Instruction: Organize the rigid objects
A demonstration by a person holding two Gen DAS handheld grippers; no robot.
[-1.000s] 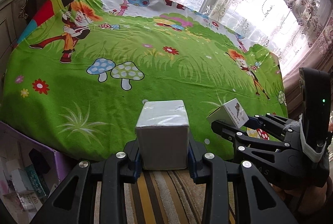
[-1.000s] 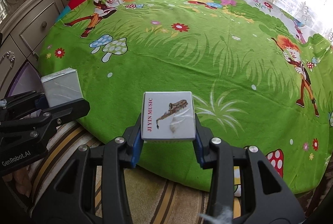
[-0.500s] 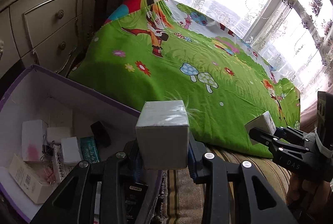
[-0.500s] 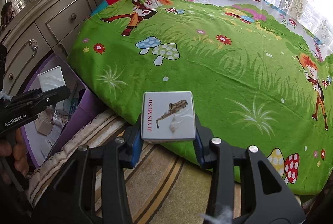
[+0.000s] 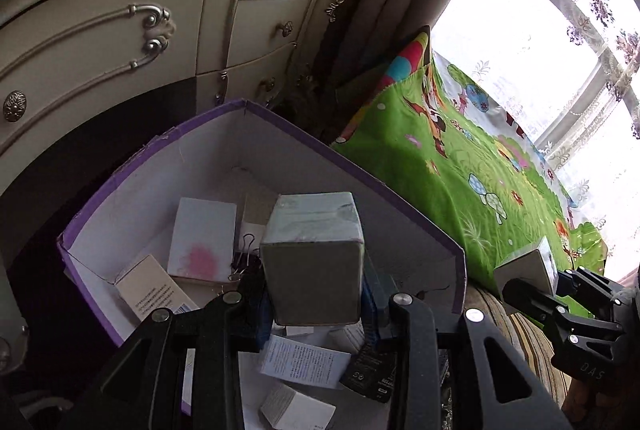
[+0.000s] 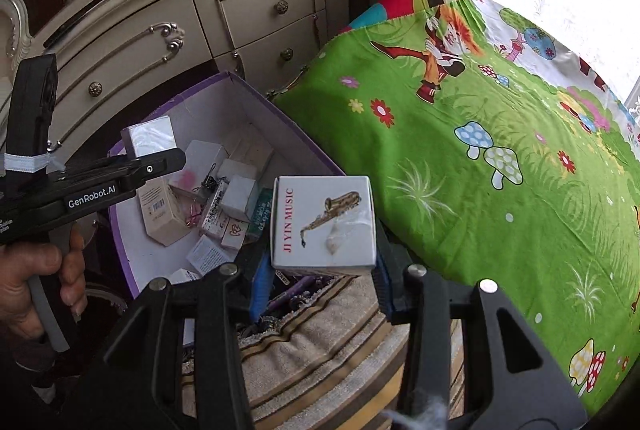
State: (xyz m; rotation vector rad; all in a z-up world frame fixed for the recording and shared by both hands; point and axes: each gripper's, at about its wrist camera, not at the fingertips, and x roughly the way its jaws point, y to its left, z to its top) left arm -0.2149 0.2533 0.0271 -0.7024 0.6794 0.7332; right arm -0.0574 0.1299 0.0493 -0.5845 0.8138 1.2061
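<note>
A bed [image 6: 500,158] under a green cartoon sheet fills the right side, with a cream dresser [image 6: 192,30] behind on the left and a bright curtained window [image 5: 540,42] beyond. A striped rug [image 6: 320,342] lies at the bed's foot. Between dresser and bed sits an open bin [image 5: 360,166], purple outside and white inside, holding a jumble of small cartons, leaflets and a binder clip [image 5: 244,258].

The left gripper [image 5: 316,304] is pinching a plain grey box [image 5: 316,262] by its sides, above the bin's contents; from the right wrist view the same box [image 6: 150,136] sits over the bin's far left edge, with a hand [image 6: 36,286] on the gripper's handle. The right gripper [image 6: 320,282] is pinching a white box [image 6: 324,222] printed with a saxophone and "JI YIN MUSIC", held over the bin's near corner and the rug, just beside the bed edge
</note>
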